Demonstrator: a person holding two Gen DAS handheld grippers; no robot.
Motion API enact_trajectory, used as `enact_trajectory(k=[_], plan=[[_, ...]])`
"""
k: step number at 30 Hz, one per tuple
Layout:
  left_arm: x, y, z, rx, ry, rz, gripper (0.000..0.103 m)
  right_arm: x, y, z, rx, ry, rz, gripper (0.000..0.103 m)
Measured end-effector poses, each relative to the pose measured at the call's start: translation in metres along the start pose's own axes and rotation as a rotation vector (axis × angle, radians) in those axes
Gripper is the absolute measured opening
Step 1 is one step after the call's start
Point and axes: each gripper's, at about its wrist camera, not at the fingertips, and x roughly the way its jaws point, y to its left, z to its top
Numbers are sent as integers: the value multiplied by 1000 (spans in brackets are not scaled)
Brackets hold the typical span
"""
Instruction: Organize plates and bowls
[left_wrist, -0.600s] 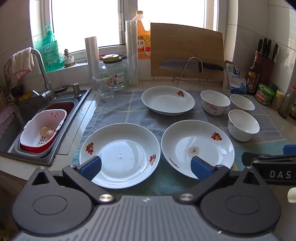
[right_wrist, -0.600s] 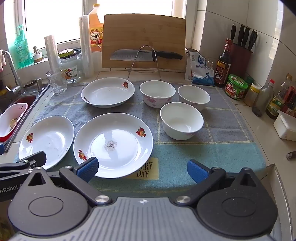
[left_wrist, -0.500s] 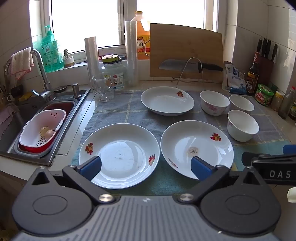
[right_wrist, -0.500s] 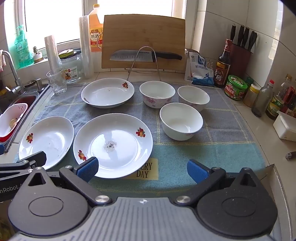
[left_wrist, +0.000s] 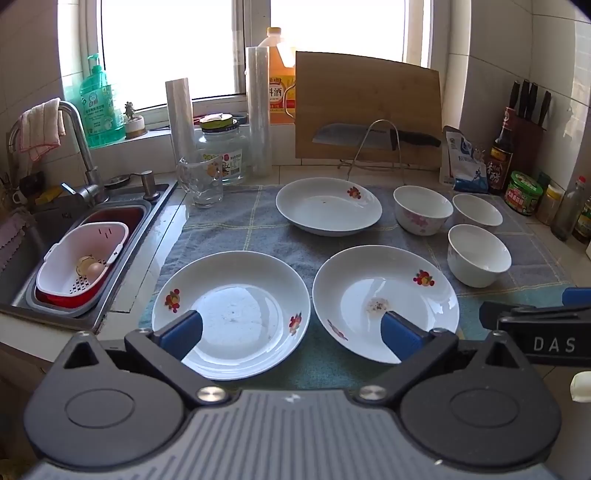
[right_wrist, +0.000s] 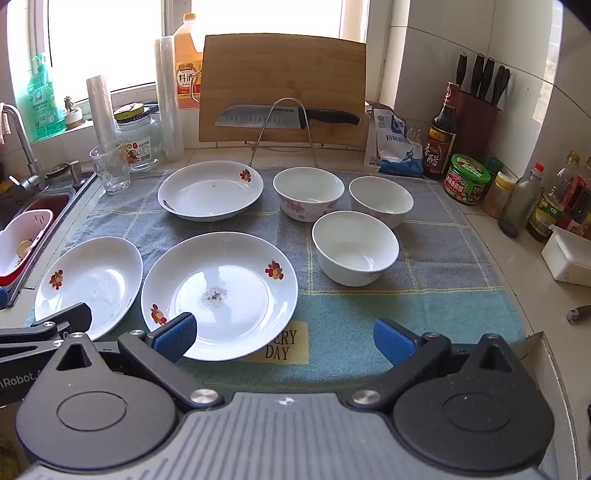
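Observation:
Three white plates with red flower marks lie on a grey-blue towel (left_wrist: 240, 236): a front left plate (left_wrist: 231, 314), a front right plate (left_wrist: 386, 302) and a back plate (left_wrist: 328, 210). Three white bowls (left_wrist: 478, 254) (left_wrist: 423, 208) (left_wrist: 476, 214) stand to the right. My left gripper (left_wrist: 291, 332) is open and empty, held above the near edges of the two front plates. My right gripper (right_wrist: 284, 336) is open and empty, near the front right plate (right_wrist: 219, 295) and in front of the nearest bowl (right_wrist: 354, 247).
A sink (left_wrist: 74, 236) with a pink-and-red basket lies at the left. A glass (left_wrist: 201, 181), a jar and rolls stand at the back left. A cutting board (right_wrist: 282, 86) with a knife leans at the back. Bottles, jars and a knife block (right_wrist: 476, 122) line the right wall.
Both grippers have drifted very slightly; the scene is otherwise unchanged and both stay open.

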Motion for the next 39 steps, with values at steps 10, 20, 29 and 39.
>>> enact_trajectory(k=[10,20,29,39], plan=[[0,0,0,-4,-2,1,102,0,-1,2,-2,0,-3,103],[0,-1,2,-7,-1,-8,102,2,-2,5,-3,0,-7,103],[1,-1,3,-7,-1,-9,102,5,-3,5,-7,-1,-8,103],[2,-2,1,-6,0,-10,102,6,-4,5,-6,-2,-7,103]])
